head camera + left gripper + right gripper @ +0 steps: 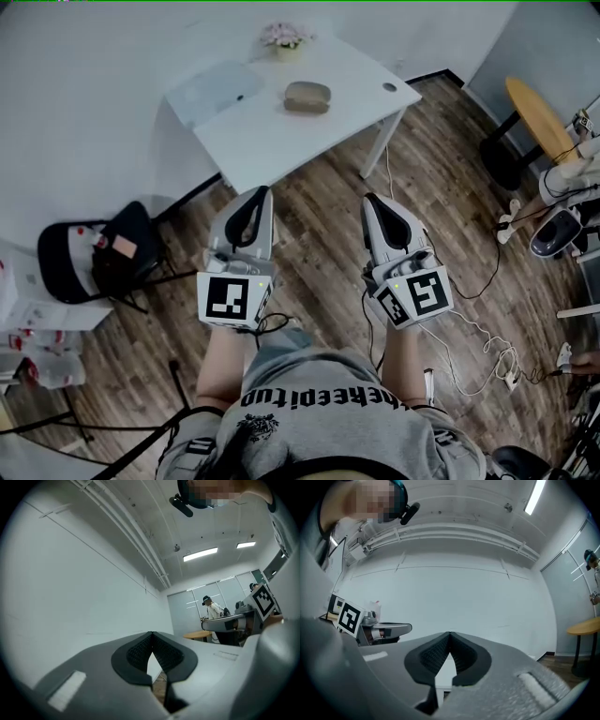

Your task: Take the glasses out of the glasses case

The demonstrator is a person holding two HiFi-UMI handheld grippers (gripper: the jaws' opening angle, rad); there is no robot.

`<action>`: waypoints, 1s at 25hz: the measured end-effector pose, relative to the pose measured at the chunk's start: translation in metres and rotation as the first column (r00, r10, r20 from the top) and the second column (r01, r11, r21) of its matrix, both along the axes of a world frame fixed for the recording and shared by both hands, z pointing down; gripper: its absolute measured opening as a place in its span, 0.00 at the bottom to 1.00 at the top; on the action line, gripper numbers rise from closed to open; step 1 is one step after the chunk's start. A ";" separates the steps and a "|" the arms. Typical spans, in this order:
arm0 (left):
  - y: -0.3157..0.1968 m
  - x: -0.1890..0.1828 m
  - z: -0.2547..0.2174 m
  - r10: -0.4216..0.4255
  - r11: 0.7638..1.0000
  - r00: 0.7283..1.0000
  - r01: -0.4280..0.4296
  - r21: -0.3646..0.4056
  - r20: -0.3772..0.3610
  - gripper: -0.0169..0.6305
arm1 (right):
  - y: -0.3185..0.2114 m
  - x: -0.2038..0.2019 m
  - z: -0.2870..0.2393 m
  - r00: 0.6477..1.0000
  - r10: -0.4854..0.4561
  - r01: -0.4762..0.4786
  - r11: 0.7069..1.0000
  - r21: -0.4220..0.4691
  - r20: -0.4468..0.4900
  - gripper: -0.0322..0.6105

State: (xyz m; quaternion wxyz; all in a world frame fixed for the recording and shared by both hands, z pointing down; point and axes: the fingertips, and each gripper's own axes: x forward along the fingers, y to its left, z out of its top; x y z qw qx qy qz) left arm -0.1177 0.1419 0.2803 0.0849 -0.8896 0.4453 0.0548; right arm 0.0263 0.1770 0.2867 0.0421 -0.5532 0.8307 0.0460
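Here, farthest left, a black chair (98,258) stands on the wood floor, left of the white table (281,141) and nearer the person than it. On the table, a pale flat sheet (217,91) lies at its left end. A small pot of pink flowers (287,39) stands at its far edge. The tan, oval glasses case (307,97) lies near the table's middle, just in front of the flowers, and it looks shut. The left gripper (262,191) is held on the near side of the table, well apart from it, with its fingers together at the tips and nothing between them. The right gripper (368,199) is also on the table's near side, its fingers likewise pressed together and empty. Well to the right of the table stands a round wooden tabletop (544,117).
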 end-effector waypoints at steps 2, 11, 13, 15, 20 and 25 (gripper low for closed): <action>-0.004 -0.002 0.000 0.009 1.000 1.000 -0.009 0.003 -0.002 0.06 | -0.003 -0.003 0.000 1.000 0.007 -0.007 1.000 0.004 0.000 0.05; -0.019 -0.010 0.002 0.024 1.000 1.000 -0.024 0.010 0.000 0.05 | -0.018 -0.005 0.000 0.999 0.027 -0.027 1.000 0.006 0.024 0.05; -0.026 -0.012 0.002 0.019 1.000 1.000 -0.019 0.011 0.001 0.06 | -0.027 -0.006 0.000 1.000 0.023 -0.023 1.000 0.000 0.021 0.05; -0.036 -0.015 0.003 0.009 1.000 1.000 -0.009 0.005 -0.005 0.06 | -0.037 -0.006 0.000 0.999 0.022 -0.022 1.000 -0.002 0.024 0.05; -0.066 -0.009 0.002 -0.012 1.000 1.000 0.012 -0.002 -0.019 0.06 | -0.070 0.004 0.002 0.999 0.003 -0.003 1.000 -0.005 0.033 0.05; -0.101 0.008 0.000 -0.021 1.000 1.000 0.021 -0.001 -0.002 0.06 | -0.111 0.016 -0.001 0.999 -0.028 0.028 1.000 -0.005 0.023 0.05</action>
